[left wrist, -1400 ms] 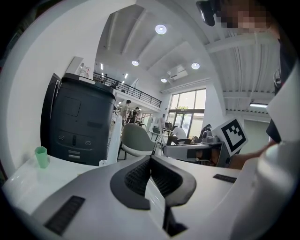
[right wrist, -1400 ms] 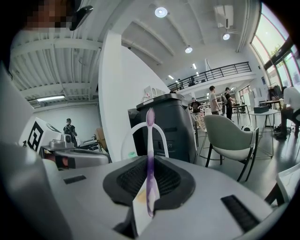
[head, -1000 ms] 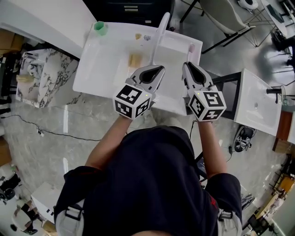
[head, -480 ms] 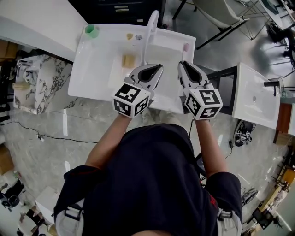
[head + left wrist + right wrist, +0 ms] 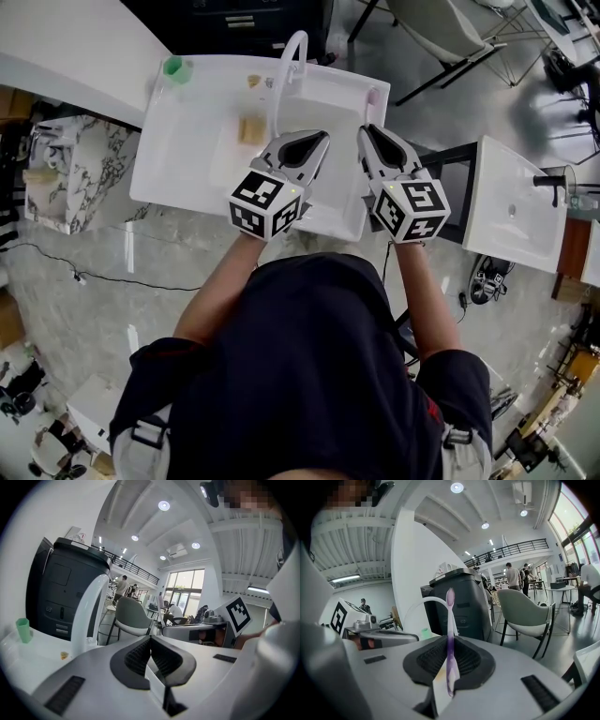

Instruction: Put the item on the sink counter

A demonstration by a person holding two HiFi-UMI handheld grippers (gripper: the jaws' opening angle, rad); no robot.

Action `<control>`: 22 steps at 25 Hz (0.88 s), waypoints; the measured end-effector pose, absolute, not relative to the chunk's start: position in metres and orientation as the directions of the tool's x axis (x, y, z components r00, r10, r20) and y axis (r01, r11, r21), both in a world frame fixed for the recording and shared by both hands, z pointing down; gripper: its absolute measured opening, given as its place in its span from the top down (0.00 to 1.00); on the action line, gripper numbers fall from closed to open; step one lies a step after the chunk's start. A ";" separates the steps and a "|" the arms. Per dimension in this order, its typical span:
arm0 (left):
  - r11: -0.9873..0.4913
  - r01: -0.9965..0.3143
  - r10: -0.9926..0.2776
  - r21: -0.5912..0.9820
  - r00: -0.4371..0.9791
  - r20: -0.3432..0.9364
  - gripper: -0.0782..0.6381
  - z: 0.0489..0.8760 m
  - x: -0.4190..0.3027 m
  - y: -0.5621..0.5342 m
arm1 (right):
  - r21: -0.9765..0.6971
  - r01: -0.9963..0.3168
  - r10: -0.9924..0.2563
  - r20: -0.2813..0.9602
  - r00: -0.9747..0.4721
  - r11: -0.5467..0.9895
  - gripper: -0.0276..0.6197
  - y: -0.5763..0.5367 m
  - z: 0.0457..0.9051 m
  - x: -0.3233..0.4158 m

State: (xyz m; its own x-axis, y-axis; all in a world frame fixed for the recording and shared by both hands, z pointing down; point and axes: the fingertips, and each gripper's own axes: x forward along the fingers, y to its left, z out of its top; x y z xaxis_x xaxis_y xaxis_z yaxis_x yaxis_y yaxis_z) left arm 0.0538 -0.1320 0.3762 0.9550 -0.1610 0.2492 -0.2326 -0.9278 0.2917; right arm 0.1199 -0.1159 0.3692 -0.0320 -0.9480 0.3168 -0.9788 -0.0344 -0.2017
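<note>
Purple plastic toothbrush (image 5: 450, 616) is pinched between the right gripper's (image 5: 450, 641) black ribbed pads, its bristle head sticking out past them.

In the left gripper view, the left gripper (image 5: 150, 639) has its jaws pressed together on nothing.

From the head view, both grippers hang over the white sink counter (image 5: 183, 150), near a curved white faucet (image 5: 281, 70), a small green cup (image 5: 173, 67) and a tan block (image 5: 249, 129).

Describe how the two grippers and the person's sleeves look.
The left gripper and right gripper match: light grey tapered shells, black ribbed pads, each ending in a white cube with black square markers. No cables show. The person wears a dark short-sleeved shirt.
</note>
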 end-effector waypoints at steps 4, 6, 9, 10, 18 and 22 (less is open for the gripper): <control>-0.922 -0.245 -0.168 0.299 0.951 0.261 0.87 0.381 0.066 -0.134 | -0.207 -0.978 -0.943 0.329 -0.048 -0.022 0.86 -0.121 0.374 0.133; -0.918 -0.256 -0.175 0.302 0.947 0.270 0.87 0.384 0.072 -0.136 | -0.211 -0.977 -0.940 0.336 -0.060 -0.013 0.86 -0.125 0.378 0.138; -0.915 -0.268 -0.183 0.301 0.942 0.282 0.87 0.389 0.080 -0.139 | -0.220 -0.976 -0.934 0.347 -0.081 0.003 0.86 -0.131 0.384 0.145; -0.915 -0.272 -0.186 0.298 0.940 0.286 0.87 0.391 0.083 -0.140 | -0.219 -0.976 -0.932 0.351 -0.088 0.009 0.86 -0.133 0.386 0.148; -0.893 -0.324 -0.225 0.311 0.922 0.316 0.87 0.404 0.103 -0.155 | -0.219 -0.974 -0.910 0.389 -0.143 0.060 0.86 -0.153 0.402 0.170; -0.881 -0.346 -0.237 0.324 0.914 0.330 0.87 0.412 0.113 -0.160 | -0.208 -0.974 -0.896 0.410 -0.174 0.094 0.86 -0.165 0.411 0.179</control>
